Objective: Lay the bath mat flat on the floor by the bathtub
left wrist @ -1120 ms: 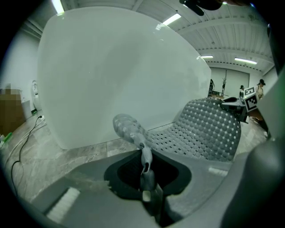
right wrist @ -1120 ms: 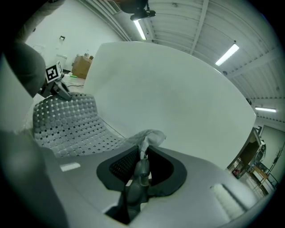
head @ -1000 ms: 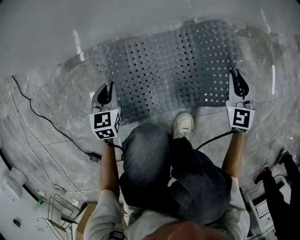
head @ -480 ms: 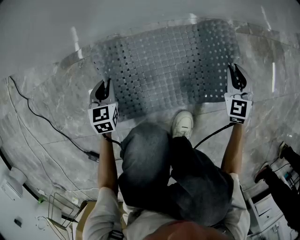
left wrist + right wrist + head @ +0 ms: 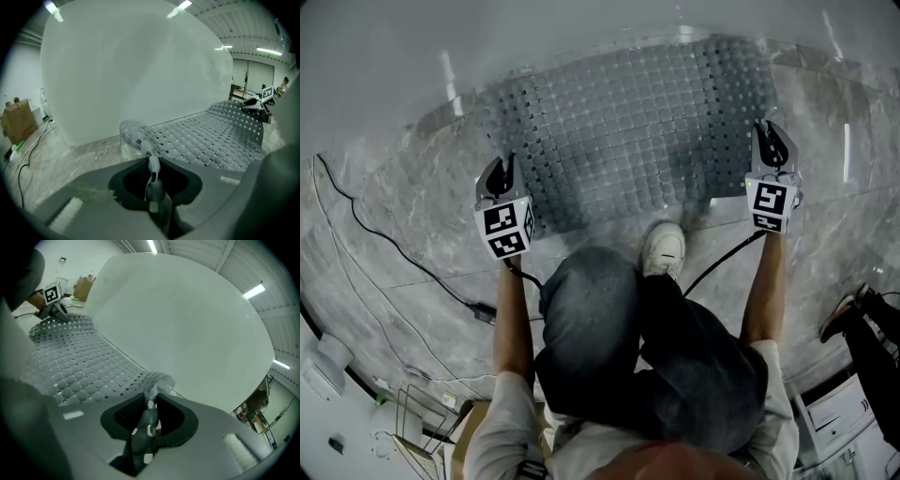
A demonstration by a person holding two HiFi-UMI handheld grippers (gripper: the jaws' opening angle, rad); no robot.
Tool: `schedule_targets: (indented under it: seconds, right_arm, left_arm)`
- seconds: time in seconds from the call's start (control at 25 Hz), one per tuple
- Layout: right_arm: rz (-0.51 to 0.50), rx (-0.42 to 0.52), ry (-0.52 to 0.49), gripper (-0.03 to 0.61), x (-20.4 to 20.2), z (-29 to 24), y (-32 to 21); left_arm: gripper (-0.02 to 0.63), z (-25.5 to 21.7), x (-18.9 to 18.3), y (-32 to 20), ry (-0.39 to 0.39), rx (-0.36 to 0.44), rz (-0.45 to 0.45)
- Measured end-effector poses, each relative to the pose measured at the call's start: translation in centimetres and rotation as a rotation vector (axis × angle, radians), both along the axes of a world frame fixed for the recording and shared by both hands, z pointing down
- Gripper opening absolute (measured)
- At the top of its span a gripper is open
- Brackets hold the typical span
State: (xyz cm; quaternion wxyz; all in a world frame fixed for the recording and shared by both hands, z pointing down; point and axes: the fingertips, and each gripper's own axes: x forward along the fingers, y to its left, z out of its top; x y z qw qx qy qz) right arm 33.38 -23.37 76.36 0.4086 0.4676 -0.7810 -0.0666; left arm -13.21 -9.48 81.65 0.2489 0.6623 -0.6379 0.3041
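The grey perforated bath mat is spread on the marble floor along the white bathtub. At the mat's near left corner, my left gripper has its jaws opening, and the corner still sits pinched between them. That corner curls up out of the jaws. My right gripper holds the near right corner, with the mat's crumpled edge squeezed between its jaws. Each gripper view shows the mat running across to the other gripper.
The person's white shoe stands at the mat's near edge, between the grippers. A black cable snakes over the floor at left. A cardboard box sits far left, a wire rack at bottom left, and another person's feet at right.
Both grippers have moved a little toward the tub with the mat's corners, the left one also slightly outward. The mat lies closer to the tub wall.
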Motion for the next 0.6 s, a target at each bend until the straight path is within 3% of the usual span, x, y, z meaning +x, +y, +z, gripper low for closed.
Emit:
schedule_targets:
  seconds: [0.6]
  right_arm:
    - [0.094, -0.088, 0.173, 0.127, 4.0, 6.7, -1.2]
  left_arm:
    - [0.094, 1.6, -1.1, 0.0, 0.013, -0.053, -0.018]
